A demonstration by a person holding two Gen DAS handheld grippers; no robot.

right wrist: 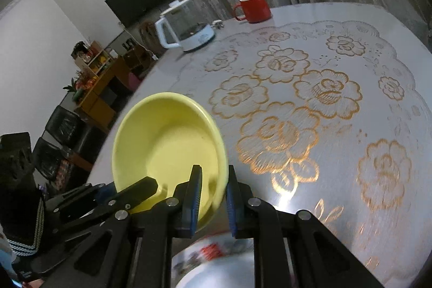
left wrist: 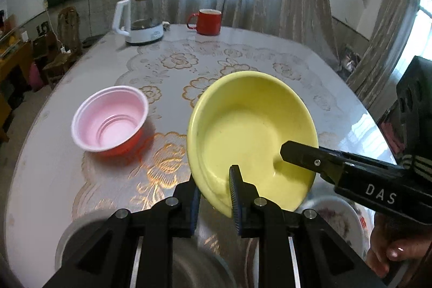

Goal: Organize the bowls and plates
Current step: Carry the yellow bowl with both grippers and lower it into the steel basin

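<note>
A yellow bowl (left wrist: 251, 126) (right wrist: 167, 142) hangs tilted above the table, held from two sides. My left gripper (left wrist: 214, 180) is shut on its near rim, one pad inside the bowl and one outside. My right gripper (right wrist: 213, 172) is shut on the rim at the bowl's right side; it reaches in from the right in the left wrist view, with one black finger (left wrist: 297, 155) over the rim. A red bowl with a pale pink inside (left wrist: 110, 120) stands on the table to the left. Under the grippers lie a flowered plate (left wrist: 337, 220) (right wrist: 210, 250) and a grey metal dish (left wrist: 73, 234).
The round table (left wrist: 243, 50) (right wrist: 351, 72) has a lace cover with gold flowers. At its far edge stand a white kettle (left wrist: 143, 18) (right wrist: 186, 29) and a red mug (left wrist: 208, 22) (right wrist: 253, 7). A person's hand (left wrist: 394, 253) holds the right gripper. Curtains hang behind.
</note>
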